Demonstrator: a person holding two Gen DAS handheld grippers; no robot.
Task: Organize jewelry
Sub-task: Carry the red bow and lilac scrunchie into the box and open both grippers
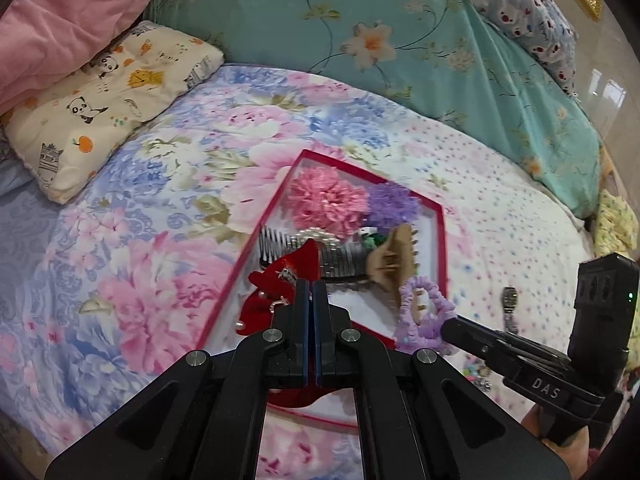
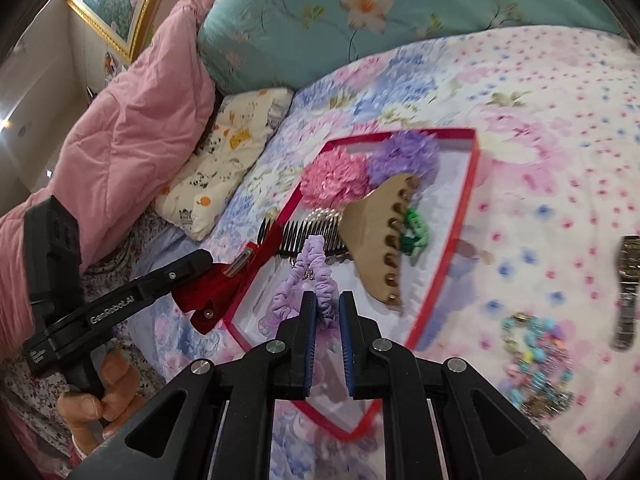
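Lilac scrunchie (image 2: 316,276): pinched at its near end between the pads of the right gripper (image 2: 327,300), jaws drawn in to a narrow gap around the fabric. Hangs above the near part of the red tray (image 1: 441,248), inside its rim, loop stretched away from the fingers toward the comb (image 2: 304,240). Long axis roughly in line with the gripper, so a plain opening of the jaws looks enough to drop it onto bare tray floor short of the comb.

Red bow (image 1: 268,284): clamped in the left gripper (image 1: 311,286), jaws fully together on the velvet. Sits over the tray's left rim, partly outside it, with the clasp end toward the comb. Probably needs a short carry inward past the rim before release.

Of the two, right gripper nearer to open floor; left one closer to the rim.

Further into the tray: tan claw clip (image 2: 380,240) lying aslant beside the comb, green clip (image 2: 416,232) just behind it, pink pompom (image 2: 332,180) and purple pompom (image 2: 404,152) at the far end.

Outside the tray, to its right on the sheet: watch (image 2: 628,280) and a heap of beads (image 2: 536,360), not yet gathered.
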